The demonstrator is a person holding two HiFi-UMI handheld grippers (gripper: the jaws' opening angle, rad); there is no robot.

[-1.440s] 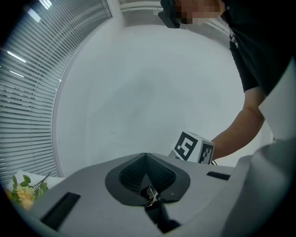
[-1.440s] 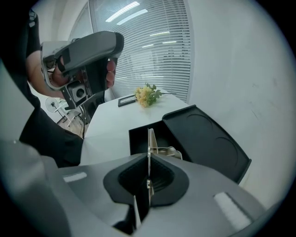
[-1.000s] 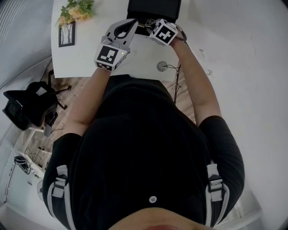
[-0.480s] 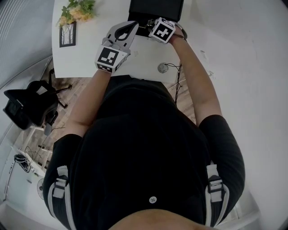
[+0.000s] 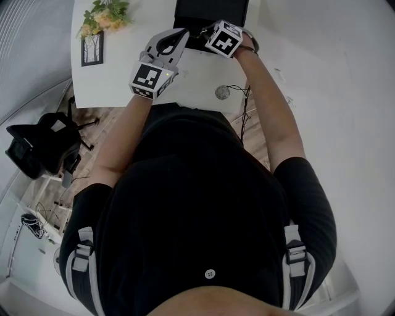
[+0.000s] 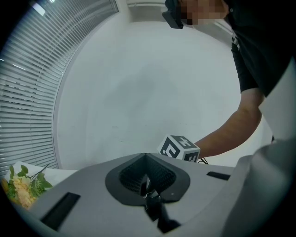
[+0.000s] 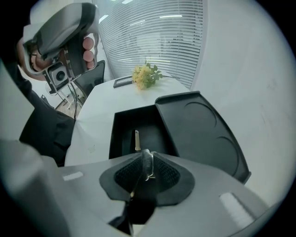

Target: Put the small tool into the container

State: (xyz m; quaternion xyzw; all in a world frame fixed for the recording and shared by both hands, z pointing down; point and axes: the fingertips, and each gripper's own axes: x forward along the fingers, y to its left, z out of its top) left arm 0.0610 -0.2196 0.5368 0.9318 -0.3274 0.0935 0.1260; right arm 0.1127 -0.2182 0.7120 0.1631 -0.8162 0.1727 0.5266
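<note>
right hand-held gripper (image 7: 146, 158) clamped on a small metal tool (image 7: 149, 169), right over the open black container (image 7: 121, 132), left hand-held gripper (image 6: 145, 175) jaws together

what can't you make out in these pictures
- Head view: the box runs off the top edge; its inside does not show.
- Right gripper view: the tool is pinched in the right claw, mostly buried, kind unclear.
- Left gripper view: left claw shut; the dark bit below it is unclear.

Matt black plastic container (image 7: 153, 132), thin shiny metal small tool (image 7: 147, 165), smooth white table (image 7: 95, 122)
</note>
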